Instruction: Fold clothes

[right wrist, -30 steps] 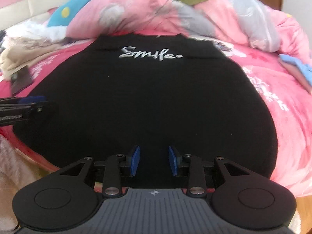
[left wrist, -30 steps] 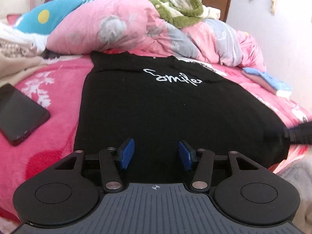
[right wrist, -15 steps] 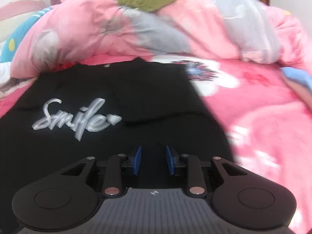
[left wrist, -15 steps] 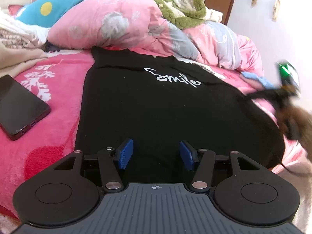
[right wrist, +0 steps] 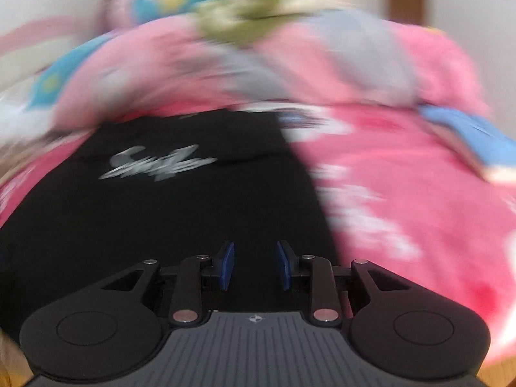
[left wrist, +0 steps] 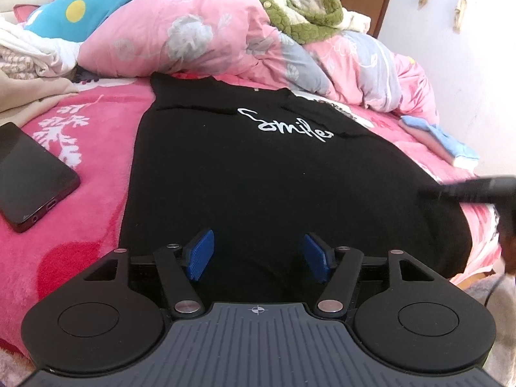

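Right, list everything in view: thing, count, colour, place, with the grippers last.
T-shirt: one, black with white "Smile" lettering, spread flat on the bed.
Blanket: one, bright pink with white print, under the shirt.
Duvet: one, pale pink with grey flowers, heaped behind the shirt.
Fleece garment: one, green and cream, on top of the duvet.
Pillow: one, blue with a yellow dot, back left.
Phone: one, black, on the blanket left of the shirt.
Folded cloth: one, light blue and pink, right edge of the bed.
Left gripper: black with blue pads, jaws opening, nothing between them.
Right gripper: same colours, narrow gap, nothing held.
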